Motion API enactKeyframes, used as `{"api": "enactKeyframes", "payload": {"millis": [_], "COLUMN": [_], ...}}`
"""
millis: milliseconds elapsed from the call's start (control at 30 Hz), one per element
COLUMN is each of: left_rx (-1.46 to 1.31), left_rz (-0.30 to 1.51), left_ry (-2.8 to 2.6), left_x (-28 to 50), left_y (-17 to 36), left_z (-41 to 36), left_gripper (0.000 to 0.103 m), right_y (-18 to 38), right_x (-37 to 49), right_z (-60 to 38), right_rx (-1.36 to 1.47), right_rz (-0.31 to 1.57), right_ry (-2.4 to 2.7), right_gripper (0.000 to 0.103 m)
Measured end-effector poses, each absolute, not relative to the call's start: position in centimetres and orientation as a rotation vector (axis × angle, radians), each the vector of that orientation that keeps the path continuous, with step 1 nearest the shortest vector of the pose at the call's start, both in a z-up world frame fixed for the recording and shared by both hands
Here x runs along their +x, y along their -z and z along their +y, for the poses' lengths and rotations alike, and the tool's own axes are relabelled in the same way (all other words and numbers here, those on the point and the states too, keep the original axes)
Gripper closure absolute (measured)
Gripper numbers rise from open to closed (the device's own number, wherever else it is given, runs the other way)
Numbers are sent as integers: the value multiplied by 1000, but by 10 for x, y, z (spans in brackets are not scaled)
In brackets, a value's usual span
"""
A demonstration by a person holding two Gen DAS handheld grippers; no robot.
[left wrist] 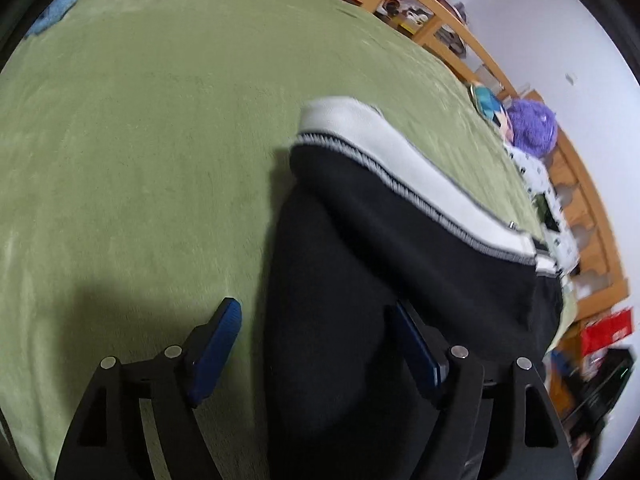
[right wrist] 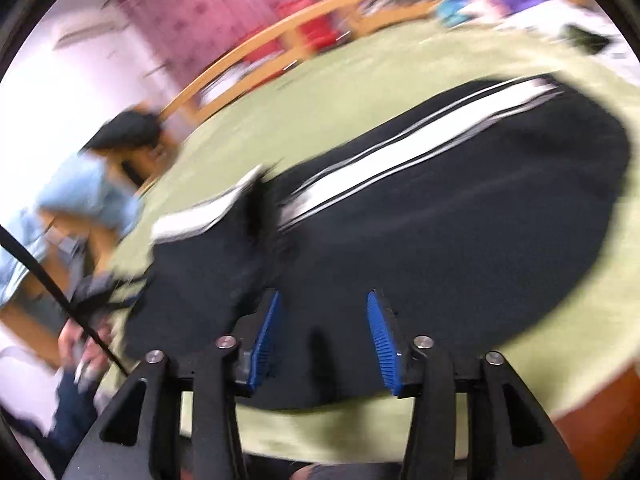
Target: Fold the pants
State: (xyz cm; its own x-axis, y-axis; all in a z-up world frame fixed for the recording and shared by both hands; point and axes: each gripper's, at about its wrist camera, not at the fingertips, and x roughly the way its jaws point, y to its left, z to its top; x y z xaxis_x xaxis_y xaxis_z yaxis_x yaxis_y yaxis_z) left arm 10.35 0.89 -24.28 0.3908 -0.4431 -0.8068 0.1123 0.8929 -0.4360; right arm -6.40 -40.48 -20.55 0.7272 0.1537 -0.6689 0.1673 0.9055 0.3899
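Black pants (left wrist: 380,260) with a white side stripe (left wrist: 400,172) lie folded on a green blanket (left wrist: 160,140) covering a bed. My left gripper (left wrist: 314,314) hovers open over the pants' left edge. Its left pad (left wrist: 224,332) is above the blanket and its right pad (left wrist: 412,340) above the black cloth, and neither is pressing. The right wrist view is blurred. It shows the pants (right wrist: 460,220) stretched across the blanket (right wrist: 360,72), stripe (right wrist: 400,152) on the far side. My right gripper (right wrist: 323,308) stands open above the near hem, with nothing pinched between its blue pads.
A wooden bed rail with shelves (left wrist: 452,20) runs along the far side. A purple plush (left wrist: 534,124) and patterned items sit at the bed's right end. A blue cloth (left wrist: 60,4) lies far left. A person in a light blue top (right wrist: 80,200) stands beside the bed.
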Motion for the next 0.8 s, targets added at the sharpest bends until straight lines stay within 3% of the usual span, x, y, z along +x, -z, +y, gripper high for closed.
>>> {"api": "enactKeyframes", "payload": {"millis": [67, 267, 500, 567, 600, 633, 700, 733, 767, 800], "left_rx": [-284, -282, -363, -368, -369, -373, -375, -370, -365, -364], "left_rz": [1097, 1083, 1101, 1106, 1104, 1101, 1094, 1083, 1066, 1051], "left_ry": [344, 309, 309, 308, 310, 319, 331, 346, 365, 378], "left_x": [101, 118, 145, 151, 152, 153, 152, 151, 148, 148], "left_y": [241, 237, 240, 242, 243, 242, 240, 237, 233, 228], "left_z": [-3, -11, -12, -18, -20, -21, -23, -22, -20, -22], "left_gripper": [23, 23, 23, 23, 25, 36, 57, 72, 80, 82], "right_y": [203, 227, 250, 253, 254, 254, 253, 252, 250, 247], "right_x": [-74, -69, -35, -20, -14, -9, -1, -2, -3, -6], "right_z": [-436, -540, -601, -605, -608, -609, -606, -603, -602, -601], "right_rx": [479, 646, 794, 810, 820, 824, 814, 796, 785, 798], "right_rz": [722, 705, 655, 639, 625, 617, 610, 612, 612, 598], "right_ry": [130, 388, 332, 316, 313, 315, 343, 367, 371, 350], "right_gripper": [27, 26, 25, 18, 17, 16, 28, 57, 67, 69]}}
